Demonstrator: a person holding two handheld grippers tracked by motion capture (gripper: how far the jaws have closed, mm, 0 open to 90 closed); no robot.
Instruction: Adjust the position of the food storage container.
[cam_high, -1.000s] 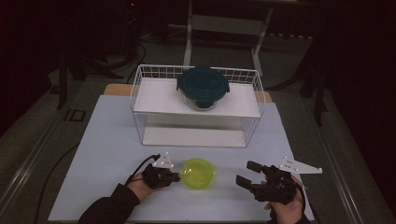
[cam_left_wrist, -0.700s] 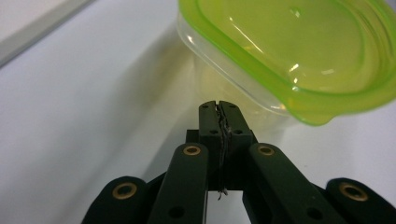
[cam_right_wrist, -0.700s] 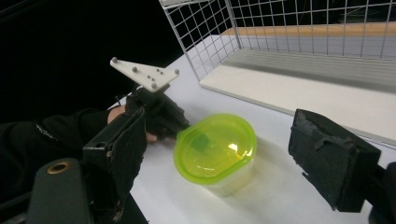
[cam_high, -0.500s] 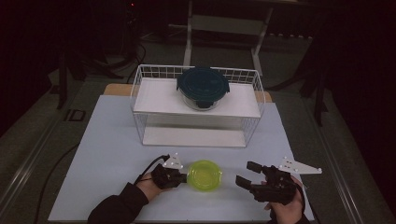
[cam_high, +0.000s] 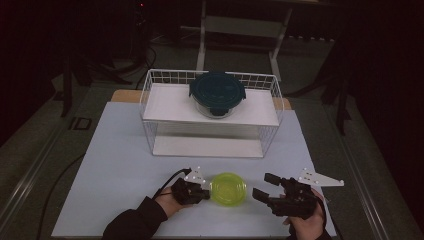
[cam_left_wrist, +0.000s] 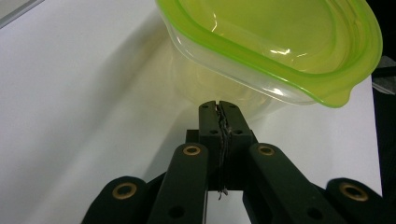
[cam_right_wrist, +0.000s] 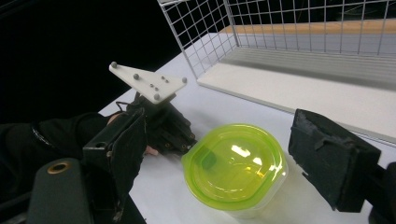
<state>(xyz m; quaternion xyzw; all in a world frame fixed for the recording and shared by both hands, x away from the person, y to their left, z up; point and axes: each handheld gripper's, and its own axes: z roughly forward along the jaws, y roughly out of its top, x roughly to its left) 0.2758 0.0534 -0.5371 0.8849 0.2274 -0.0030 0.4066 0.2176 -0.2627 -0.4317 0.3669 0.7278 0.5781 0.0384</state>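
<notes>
Round clear plastic container with lime-green lid (cam_high: 228, 188) just ahead of left gripper (cam_left_wrist: 218, 106), jaws pressed together empty; right gripper (cam_high: 262, 186) beside it, jaws wide.

The high view looks forward and down from the person's side, taking in the whole desk (cam_high: 115, 165) with the green container (cam_high: 228, 188) near its front edge. The left claw's view sits low, right against that container (cam_left_wrist: 280, 51), looking up at its rim. The right claw's view faces it (cam_right_wrist: 236, 163) from near, across the desk; all three share it.
</notes>
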